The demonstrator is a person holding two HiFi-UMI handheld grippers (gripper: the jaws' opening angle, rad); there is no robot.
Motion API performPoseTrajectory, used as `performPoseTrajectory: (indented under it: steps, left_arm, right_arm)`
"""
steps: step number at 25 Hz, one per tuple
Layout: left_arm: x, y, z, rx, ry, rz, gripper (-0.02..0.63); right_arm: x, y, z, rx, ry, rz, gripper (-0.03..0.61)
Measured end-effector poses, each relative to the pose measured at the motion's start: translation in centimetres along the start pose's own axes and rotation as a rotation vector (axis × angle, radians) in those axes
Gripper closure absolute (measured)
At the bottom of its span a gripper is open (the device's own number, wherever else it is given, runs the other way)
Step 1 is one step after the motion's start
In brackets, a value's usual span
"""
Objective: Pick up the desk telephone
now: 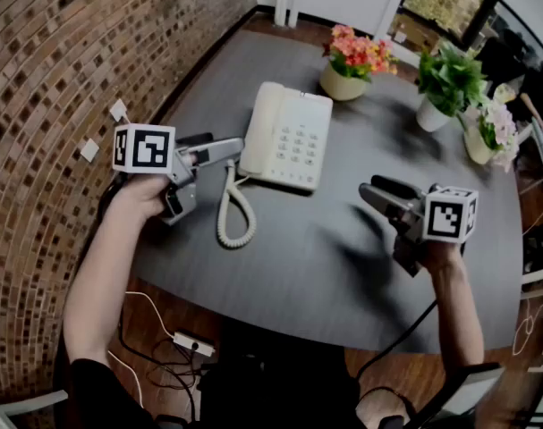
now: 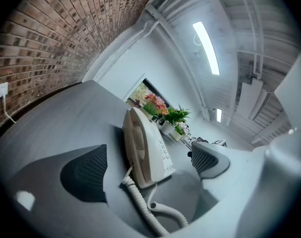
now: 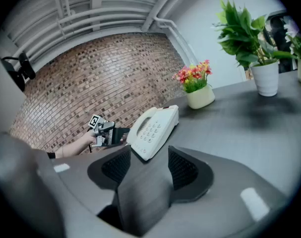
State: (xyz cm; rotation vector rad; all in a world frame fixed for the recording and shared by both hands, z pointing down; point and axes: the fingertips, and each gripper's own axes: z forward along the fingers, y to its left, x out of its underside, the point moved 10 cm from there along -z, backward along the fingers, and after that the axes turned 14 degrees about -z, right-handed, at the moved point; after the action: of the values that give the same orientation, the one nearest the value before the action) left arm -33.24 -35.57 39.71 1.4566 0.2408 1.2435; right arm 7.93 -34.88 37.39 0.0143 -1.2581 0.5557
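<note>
The phone (image 1: pixel 284 137) lies on the desk (image 1: pixel 343 266). The left gripper (image 1: pixel 226 150) is just beside the phone's handset edge, jaws wide and empty. The right gripper (image 1: pixel 371 191) is well apart from the phone, jaws moderately open and empty.

Right gripper (image 3: pixel 149 168) jaws apart, empty; telephone (image 3: pixel 152 129) ahead on table (image 3: pixel 259 128), left gripper (image 3: pixel 118 133) beside it

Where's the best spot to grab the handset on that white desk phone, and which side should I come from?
I'd grip the handset across its slim middle, coming from the side facing the brick wall, where the open left gripper sits. The handset lies along that edge of the telephone, exposed; avoid the near end, where the coiled cord leaves.
</note>
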Motion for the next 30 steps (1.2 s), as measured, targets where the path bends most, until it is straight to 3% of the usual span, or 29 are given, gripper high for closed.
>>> performPoseTrajectory:
  steps: [4, 11, 19, 23, 25, 29, 30]
  left_arm:
    - [-0.9, 1.2, 2.7, -0.098, 0.028, -0.062, 0.091]
    - [-2.6, 2.6, 7.9, -0.206, 0.115, -0.137, 0.091]
    - [-2.9, 3.0, 10.1, -0.223, 0.167, -0.162, 0.106]
    - [-2.7, 2.9, 11.4, -0.202, 0.198, -0.2, 0.191]
    - [-2.9, 2.9, 11.6, -0.2, 0.191, -0.213, 0.192]
    - [-2.7, 2.9, 11.0, -0.169, 0.16, -0.196, 0.205]
    - [-2.4, 2.8, 10.8, -0.145, 0.148, -0.179, 0.207]
  right_arm:
    - [-0.3, -2.3, 2.6, -0.034, 0.078, 0.077, 0.324]
    - [-1.2, -6.1, 6.9, 0.017, 0.17, 0.141, 0.307]
    - [-1.8, -7.4, 11.4, -0.041, 0.237, 0.153, 0.305]
    - [-2.4, -7.4, 13.9, -0.077, 0.314, 0.146, 0.297]
    - [-2.9, -7.9, 14.3, -0.062, 0.334, 0.158, 0.298]
    - [-2.7, -8.8, 13.7, -0.098, 0.263, 0.192, 0.312]
    - [-2.6, -8.8, 13.2, -0.107, 0.233, 0.184, 0.34]
